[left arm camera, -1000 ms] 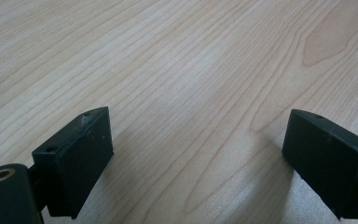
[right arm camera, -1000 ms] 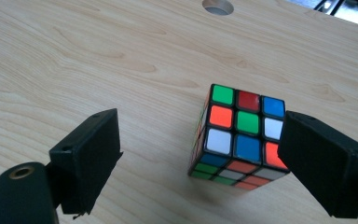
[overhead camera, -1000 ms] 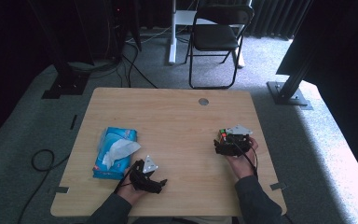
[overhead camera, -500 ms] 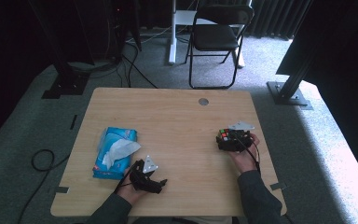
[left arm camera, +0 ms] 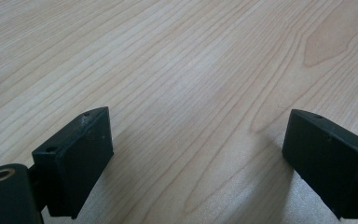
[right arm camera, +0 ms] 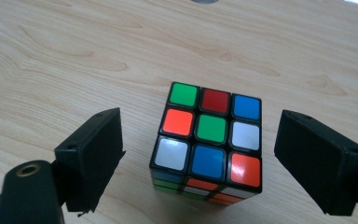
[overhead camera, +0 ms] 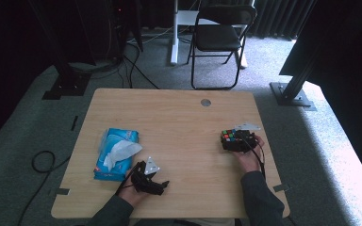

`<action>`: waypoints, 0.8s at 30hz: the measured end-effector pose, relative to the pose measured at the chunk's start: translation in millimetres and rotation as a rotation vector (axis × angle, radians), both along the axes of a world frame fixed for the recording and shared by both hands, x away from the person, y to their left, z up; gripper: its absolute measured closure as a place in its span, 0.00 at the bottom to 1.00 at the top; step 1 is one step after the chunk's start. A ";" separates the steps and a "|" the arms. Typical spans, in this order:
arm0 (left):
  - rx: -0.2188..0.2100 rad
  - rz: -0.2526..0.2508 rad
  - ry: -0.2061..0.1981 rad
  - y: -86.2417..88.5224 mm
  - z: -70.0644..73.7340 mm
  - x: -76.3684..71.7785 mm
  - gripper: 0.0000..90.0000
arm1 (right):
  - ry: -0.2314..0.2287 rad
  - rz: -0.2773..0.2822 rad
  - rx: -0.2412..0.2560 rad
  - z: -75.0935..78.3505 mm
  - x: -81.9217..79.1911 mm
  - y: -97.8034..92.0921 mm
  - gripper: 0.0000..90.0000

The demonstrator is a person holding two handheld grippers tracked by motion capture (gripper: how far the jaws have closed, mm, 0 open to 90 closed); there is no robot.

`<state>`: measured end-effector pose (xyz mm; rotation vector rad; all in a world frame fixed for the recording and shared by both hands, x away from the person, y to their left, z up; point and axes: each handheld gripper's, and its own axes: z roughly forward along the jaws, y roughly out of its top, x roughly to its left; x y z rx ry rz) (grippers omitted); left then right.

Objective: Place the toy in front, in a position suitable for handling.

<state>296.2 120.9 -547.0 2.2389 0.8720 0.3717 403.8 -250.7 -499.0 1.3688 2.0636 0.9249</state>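
A scrambled Rubik's cube (right arm camera: 209, 140) stands on the wooden table (overhead camera: 169, 113) at the right (overhead camera: 228, 137). My right gripper (right arm camera: 199, 122) is open, with one jaw on each side of the cube and a gap between each jaw and the cube. From above, this gripper (overhead camera: 228, 142) lies in a hand at the table's right side. My left gripper (left arm camera: 199, 116) is open over bare wood with nothing between its jaws. It rests near the front edge (overhead camera: 161, 187).
A blue tissue pack (overhead camera: 115, 153) with a white tissue pulled up lies just left of the left hand. A round cable hole (overhead camera: 206, 102) sits near the table's far edge. A black folding chair (overhead camera: 219, 37) stands beyond the table.
The right hand and its gripper have shifted slightly to the right and away from me, by the cube. The left gripper has stayed put.
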 end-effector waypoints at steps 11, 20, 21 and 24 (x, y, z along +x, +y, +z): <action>0.000 0.001 0.000 -0.1 0.0 0.0 0.10 | 0.026 -0.022 0.027 -10.4 2.9 -3.2 0.18; 0.000 0.001 0.000 -0.1 0.0 -0.1 0.10 | 0.045 -0.048 0.079 -15.1 7.4 -6.9 0.21; 0.000 0.001 0.000 -0.1 0.0 -0.1 0.10 | 0.046 -0.051 0.087 -15.3 7.7 -7.6 0.21; 0.000 0.002 0.000 -0.2 0.0 -0.1 0.10 | 0.052 -0.049 0.094 -15.8 8.6 -7.8 0.21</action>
